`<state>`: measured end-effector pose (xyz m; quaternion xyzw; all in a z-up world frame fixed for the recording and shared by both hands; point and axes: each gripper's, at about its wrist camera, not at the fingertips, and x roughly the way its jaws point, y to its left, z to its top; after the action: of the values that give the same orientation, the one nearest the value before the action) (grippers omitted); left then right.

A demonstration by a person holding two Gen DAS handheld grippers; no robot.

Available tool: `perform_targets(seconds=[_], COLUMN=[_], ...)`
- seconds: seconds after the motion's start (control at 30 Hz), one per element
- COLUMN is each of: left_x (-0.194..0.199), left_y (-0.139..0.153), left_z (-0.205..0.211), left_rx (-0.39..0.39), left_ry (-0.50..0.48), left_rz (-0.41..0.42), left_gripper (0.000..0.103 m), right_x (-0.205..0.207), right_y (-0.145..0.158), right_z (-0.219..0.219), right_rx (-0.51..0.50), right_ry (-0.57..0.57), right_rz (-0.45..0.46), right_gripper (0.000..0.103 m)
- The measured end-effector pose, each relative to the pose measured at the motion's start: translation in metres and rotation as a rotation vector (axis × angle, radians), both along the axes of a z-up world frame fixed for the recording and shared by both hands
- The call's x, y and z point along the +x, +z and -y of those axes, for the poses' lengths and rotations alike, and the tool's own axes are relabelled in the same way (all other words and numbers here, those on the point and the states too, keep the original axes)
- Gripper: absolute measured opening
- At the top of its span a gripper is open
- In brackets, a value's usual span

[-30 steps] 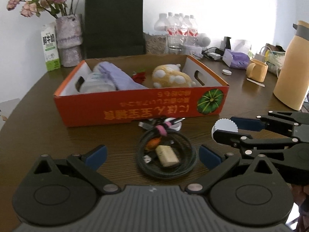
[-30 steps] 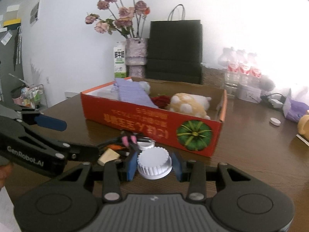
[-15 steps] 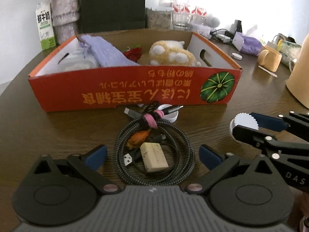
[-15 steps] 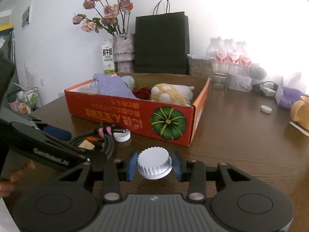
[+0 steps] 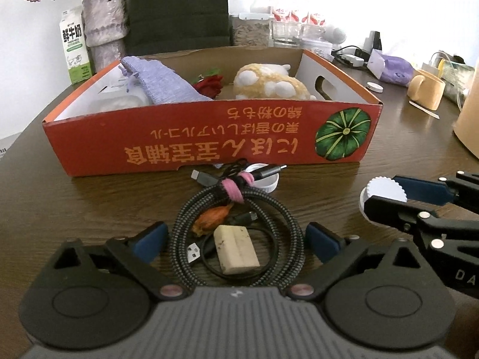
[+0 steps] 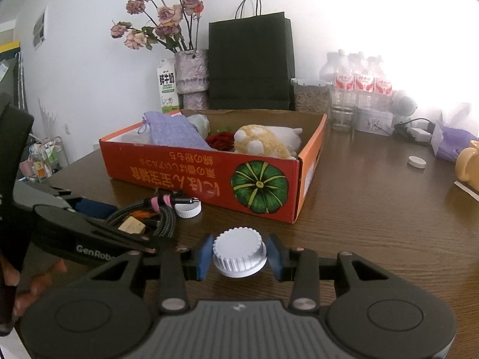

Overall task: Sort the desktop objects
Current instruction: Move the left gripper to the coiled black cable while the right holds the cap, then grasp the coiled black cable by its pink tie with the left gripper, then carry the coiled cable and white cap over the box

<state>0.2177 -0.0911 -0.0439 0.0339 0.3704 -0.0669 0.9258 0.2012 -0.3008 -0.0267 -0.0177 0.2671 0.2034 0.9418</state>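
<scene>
White cap [image 6: 239,252] is being gripped by right gripper [image 6: 239,257], lower centre of frame. Left gripper [image 5: 236,240] is being held open around cable coil [image 5: 236,233], below red box [image 5: 209,137].

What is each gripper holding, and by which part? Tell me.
The right gripper clamps a white ribbed cap by its opposite ribbed sides. The left gripper holds nothing; it stands open around the coiled cable.

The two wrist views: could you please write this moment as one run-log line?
left gripper: open, straddling coiled cable | right gripper: shut on white cap | orange box: behind cable
</scene>
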Motion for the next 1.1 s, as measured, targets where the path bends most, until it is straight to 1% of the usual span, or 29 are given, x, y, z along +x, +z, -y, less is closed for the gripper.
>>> perform_targets(seconds=[0.07, 0.17, 0.57, 1.1], left_x=[0.000, -0.002, -0.007, -0.031], left_y=[0.000, 0.002, 0.004, 0.037], left_z=[0.000, 0.001, -0.003, -0.020], left_rx=[-0.001, -0.002, -0.014, -0.072], left_ry=[0.002, 0.006, 0.004, -0.001], left_rz=[0.000, 0.006, 0.031, 0.144], left_gripper=[0.099, 0.092, 0.090, 0.090], right_x=[-0.001, -0.002, -0.012, -0.026], right_y=[0.000, 0.001, 0.007, 0.021], right_z=[0.000, 0.000, -0.002, -0.012], right_rx=[-0.001, 0.007, 0.001, -0.016], right_ry=[0.000, 0.003, -0.007, -0.009], right_rz=[0.001, 0.003, 0.016, 0.048], right_gripper=[0.038, 0.038, 0.038, 0.038])
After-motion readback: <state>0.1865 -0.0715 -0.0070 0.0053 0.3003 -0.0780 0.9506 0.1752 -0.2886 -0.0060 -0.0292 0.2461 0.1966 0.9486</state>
